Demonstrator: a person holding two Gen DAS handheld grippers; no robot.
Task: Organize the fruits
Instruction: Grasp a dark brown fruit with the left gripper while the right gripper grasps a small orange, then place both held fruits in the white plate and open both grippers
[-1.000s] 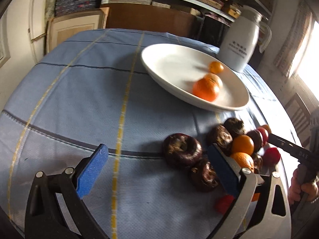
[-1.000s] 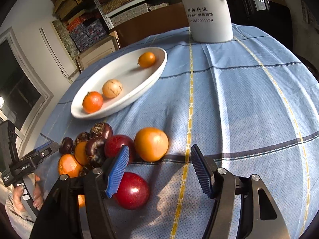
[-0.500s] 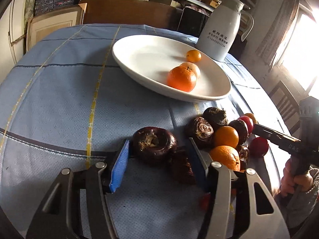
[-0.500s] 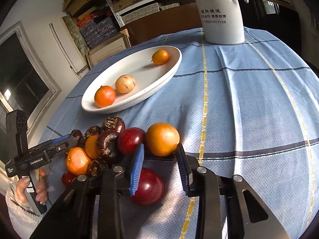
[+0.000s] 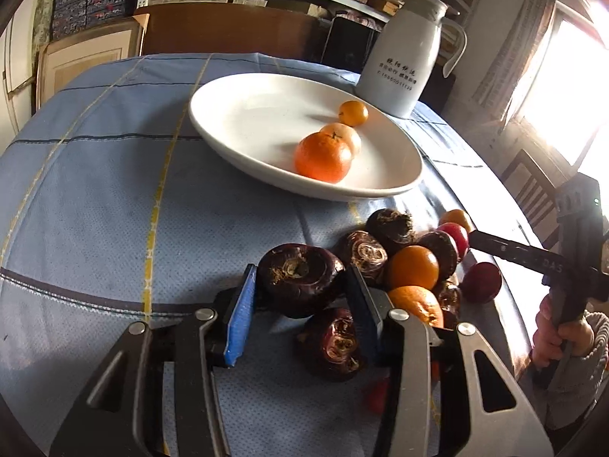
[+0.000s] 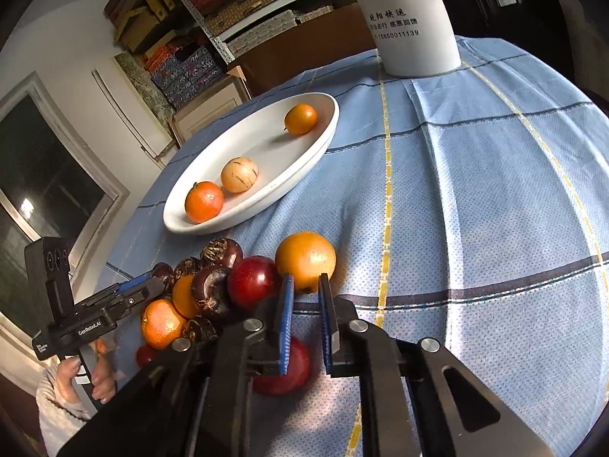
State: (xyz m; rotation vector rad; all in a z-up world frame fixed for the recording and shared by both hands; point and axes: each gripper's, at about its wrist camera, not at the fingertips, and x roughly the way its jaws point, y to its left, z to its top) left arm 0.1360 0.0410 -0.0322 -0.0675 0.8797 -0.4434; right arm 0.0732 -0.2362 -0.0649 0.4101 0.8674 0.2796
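Note:
A white oval plate (image 5: 243,122) (image 6: 304,163) holds a tangerine (image 5: 322,157), a pale round fruit (image 5: 344,135) and a small orange fruit (image 5: 353,113). A pile of dark water chestnuts, oranges and red fruits (image 5: 411,262) (image 6: 213,289) lies on the blue cloth in front of it. My left gripper (image 5: 300,285) is shut on a large dark water chestnut (image 5: 298,278). My right gripper (image 6: 304,293) has its pads close together with nothing between them, just before an orange (image 6: 305,261); a red fruit (image 6: 283,369) lies under it.
A white jug (image 5: 409,64) (image 6: 411,19) stands behind the plate. Shelves, boxes and a cabinet line the far wall. The table's near edge runs by the person's hands (image 5: 563,339). A bright window is at the right in the left wrist view.
My left gripper moved forward and closed on the large dark water chestnut. My right gripper's pads narrowed from wide open to nearly together above the red fruit.

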